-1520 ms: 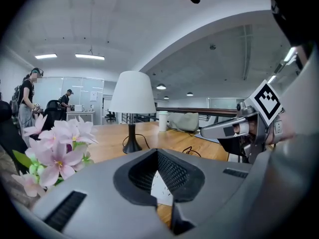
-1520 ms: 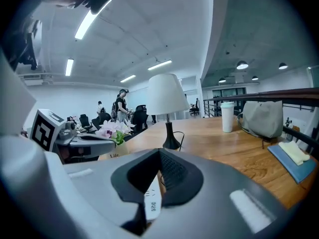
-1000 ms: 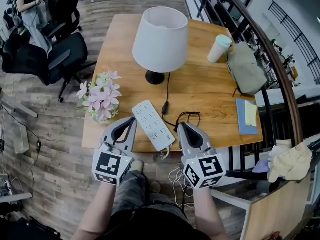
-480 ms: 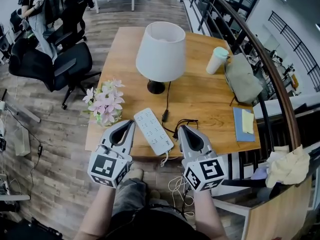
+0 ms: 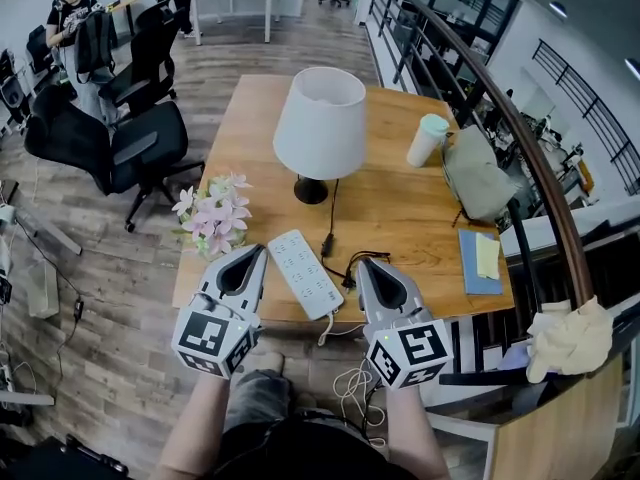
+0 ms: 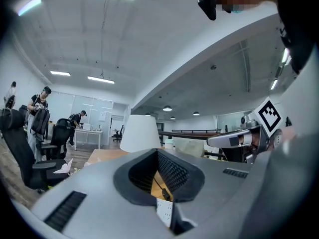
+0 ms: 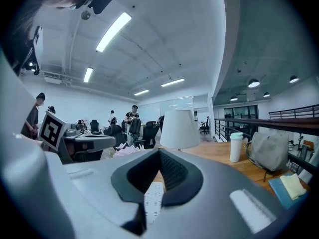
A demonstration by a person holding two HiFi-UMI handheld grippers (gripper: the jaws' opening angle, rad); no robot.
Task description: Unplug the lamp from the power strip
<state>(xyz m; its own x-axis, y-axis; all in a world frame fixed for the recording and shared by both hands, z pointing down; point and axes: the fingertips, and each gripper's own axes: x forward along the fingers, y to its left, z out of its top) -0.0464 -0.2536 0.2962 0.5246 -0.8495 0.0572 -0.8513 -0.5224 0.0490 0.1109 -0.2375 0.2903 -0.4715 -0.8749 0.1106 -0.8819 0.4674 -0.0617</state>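
Flanking flat white power strip [image 5: 306,273]: left gripper [image 5: 261,251], right gripper [image 5: 361,264], fingers closed, apparently empty.

Cord end [image 5: 346,280] near power strip [image 5: 304,272], perhaps plugged: too small to tell.

My left gripper [image 6: 157,152] fills the lower frame. Its grey jaws are closed tip to tip around a hollow loop, gripping nothing. Through the loop I see a black cord [image 6: 163,192] and a white power strip [image 6: 164,210]. Beyond, a white lamp [image 6: 141,133] stands on the wooden table [image 6: 99,156]. My right gripper [image 6: 222,141] hovers at right.
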